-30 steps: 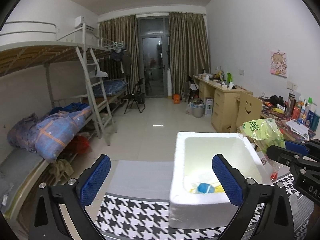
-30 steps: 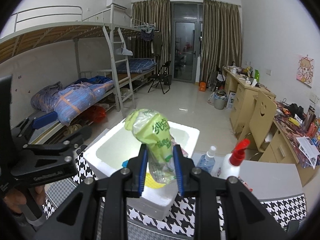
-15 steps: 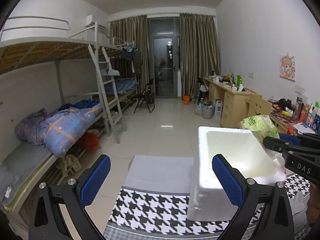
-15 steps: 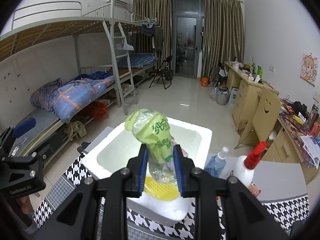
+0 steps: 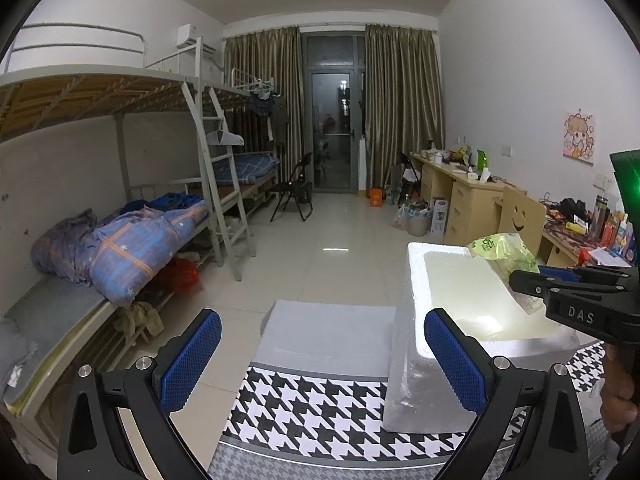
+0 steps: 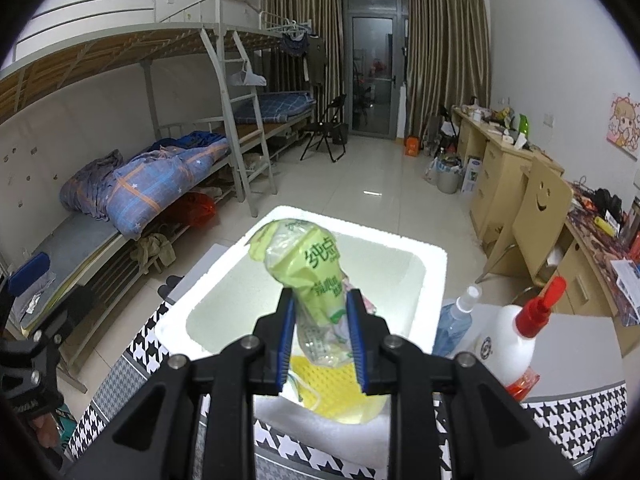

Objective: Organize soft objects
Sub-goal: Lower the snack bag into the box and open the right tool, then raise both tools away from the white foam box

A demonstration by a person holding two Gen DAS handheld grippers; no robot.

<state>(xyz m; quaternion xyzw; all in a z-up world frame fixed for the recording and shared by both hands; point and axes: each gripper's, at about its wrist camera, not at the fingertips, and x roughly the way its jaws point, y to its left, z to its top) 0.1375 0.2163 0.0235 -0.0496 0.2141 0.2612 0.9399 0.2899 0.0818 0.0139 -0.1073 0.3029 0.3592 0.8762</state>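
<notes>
**Operator:** Pads of my right gripper (image 6: 320,334) pinch a crumpled green-printed clear plastic pack (image 6: 310,270), upright, with the white foam box (image 6: 434,280) directly beneath and ahead.

**Colleague:** And the left?

**Operator:** My left gripper (image 5: 320,364) gapes wide, empty, the box just to its right. Yellow mesh (image 6: 336,386) lies inside already. I judge this pack unreleased; beyond the box, two spray bottles (image 6: 504,344) stand outside.
</notes>
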